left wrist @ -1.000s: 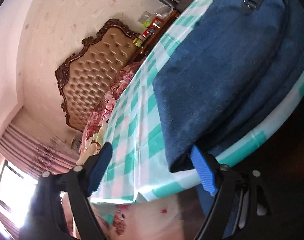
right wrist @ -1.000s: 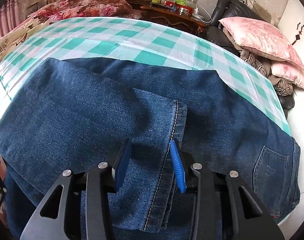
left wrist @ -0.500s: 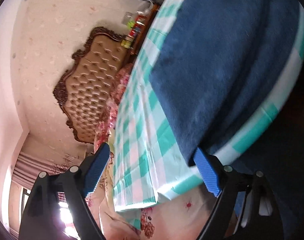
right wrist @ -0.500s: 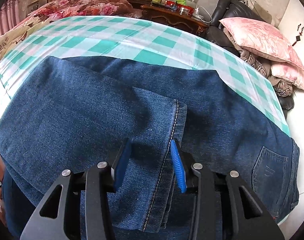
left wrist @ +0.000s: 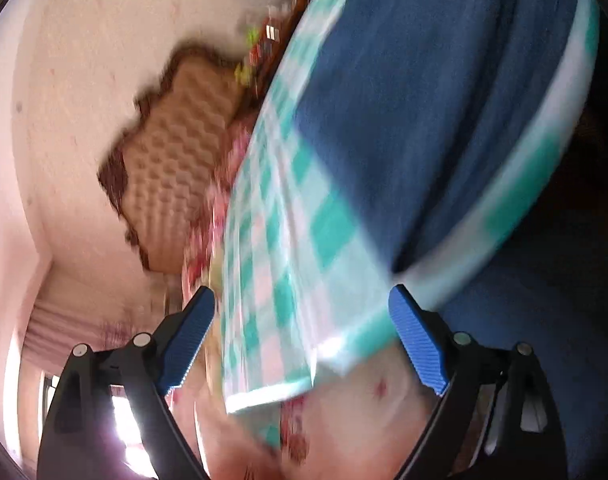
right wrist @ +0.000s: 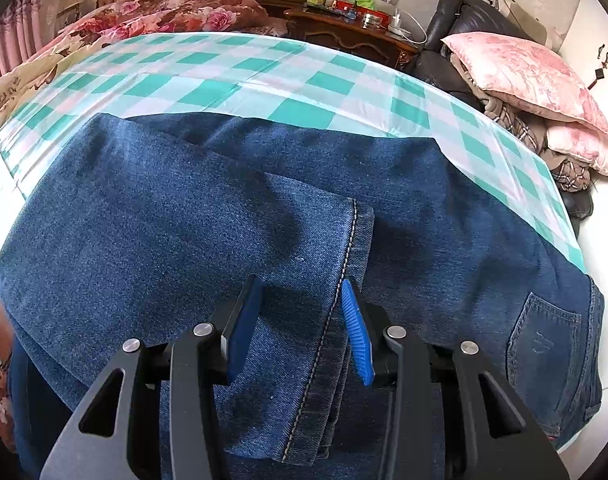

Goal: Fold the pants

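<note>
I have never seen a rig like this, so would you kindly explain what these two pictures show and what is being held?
There is no robot here: a person holds a two-finger tool in each hand, and each tool carries a wide-angle camera looking along its fingers. The sharp picture is from the right gripper: its blue fingers straddle the stitched hem of blue jeans, folded over on a green checked cloth. Whether they pinch it, I cannot tell. The blurred, tilted picture is from the left gripper: it is opening, holding nothing, near the cloth's edge.
</note>
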A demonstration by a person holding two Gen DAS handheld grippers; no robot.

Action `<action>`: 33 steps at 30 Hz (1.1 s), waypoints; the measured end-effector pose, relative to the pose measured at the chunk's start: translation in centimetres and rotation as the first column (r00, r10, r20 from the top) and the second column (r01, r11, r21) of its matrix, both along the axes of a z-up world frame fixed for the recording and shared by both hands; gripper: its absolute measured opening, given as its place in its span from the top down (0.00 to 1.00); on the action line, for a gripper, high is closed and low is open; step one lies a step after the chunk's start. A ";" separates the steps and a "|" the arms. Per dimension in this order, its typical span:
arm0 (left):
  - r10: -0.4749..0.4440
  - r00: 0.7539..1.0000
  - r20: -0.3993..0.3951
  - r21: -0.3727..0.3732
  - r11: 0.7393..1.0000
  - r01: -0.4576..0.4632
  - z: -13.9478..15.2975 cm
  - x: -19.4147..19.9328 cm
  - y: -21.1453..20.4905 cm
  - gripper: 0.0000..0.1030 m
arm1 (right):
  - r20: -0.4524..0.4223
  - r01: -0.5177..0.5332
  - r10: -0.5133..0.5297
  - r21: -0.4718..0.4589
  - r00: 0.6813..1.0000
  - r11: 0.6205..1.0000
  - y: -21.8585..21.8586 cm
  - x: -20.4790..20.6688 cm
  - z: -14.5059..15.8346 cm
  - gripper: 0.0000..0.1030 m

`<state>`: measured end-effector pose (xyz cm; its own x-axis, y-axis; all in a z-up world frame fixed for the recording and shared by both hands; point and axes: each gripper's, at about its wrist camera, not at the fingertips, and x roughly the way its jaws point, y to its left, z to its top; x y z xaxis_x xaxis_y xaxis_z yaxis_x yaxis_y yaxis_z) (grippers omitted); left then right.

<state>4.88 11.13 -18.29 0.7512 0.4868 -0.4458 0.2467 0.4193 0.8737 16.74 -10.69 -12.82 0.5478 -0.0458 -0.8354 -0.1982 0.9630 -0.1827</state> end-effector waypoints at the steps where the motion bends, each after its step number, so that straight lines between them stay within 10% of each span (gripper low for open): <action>1: 0.009 1.000 0.003 -0.039 0.999 -0.009 0.7 -0.3 0.6 0.14 | 0.001 0.003 -0.003 0.004 1.000 1.000 0.0 0.0 0.0 0.63; 3: 0.070 0.997 -0.008 -0.287 0.955 -0.070 4.3 -0.3 2.5 0.25 | 0.002 0.009 -0.009 0.012 1.000 1.000 -0.1 0.0 0.0 0.61; 5: 0.082 0.996 -0.026 -0.630 0.773 -0.080 8.2 1.0 3.9 0.52 | -0.002 0.024 -0.024 0.033 1.000 0.999 -0.4 0.1 0.0 0.58; 8: 0.007 0.997 -0.072 -0.894 0.442 -0.067 9.9 4.9 4.0 0.78 | -0.028 0.091 -0.089 0.084 0.996 0.992 -2.0 0.7 -0.2 0.36; 9: -0.023 0.997 -0.076 -0.913 0.404 -0.060 9.6 6.9 2.8 0.79 | -0.045 0.103 -0.098 0.115 0.994 0.988 -2.5 0.9 -0.3 0.33; 15: -0.150 0.955 -0.255 -0.900 0.399 -0.177 4.4 17.5 -3.8 0.82 | -0.049 0.111 -0.106 0.121 0.993 0.987 -2.7 0.9 -0.4 0.29; 20: 0.134 0.964 -0.229 -0.857 0.442 -0.265 4.3 22.5 -0.2 0.81 | -0.051 0.112 -0.106 0.124 0.993 0.986 -2.8 1.0 -0.4 0.27; 23: 0.190 0.955 -0.226 -0.921 0.278 -0.273 5.9 21.2 2.6 0.74 | -0.047 0.116 -0.111 0.122 0.993 0.986 -2.8 1.0 -0.5 0.25; 25: 0.199 0.964 -0.175 -0.941 0.255 -0.223 7.0 18.2 2.2 0.31 | -0.043 0.118 -0.113 0.123 0.993 0.985 -2.8 1.0 -0.5 0.24; 32: 0.267 0.920 -0.287 -0.934 0.138 -0.331 4.5 10.1 -0.2 0.09 | -0.030 0.128 -0.125 0.100 0.992 0.987 -2.8 0.9 -0.6 0.19; 33: 0.271 0.921 -0.281 -0.929 0.164 -0.332 4.1 9.7 -0.7 0.04 | -0.027 0.128 -0.126 0.093 0.992 0.987 -2.7 0.9 -0.6 0.17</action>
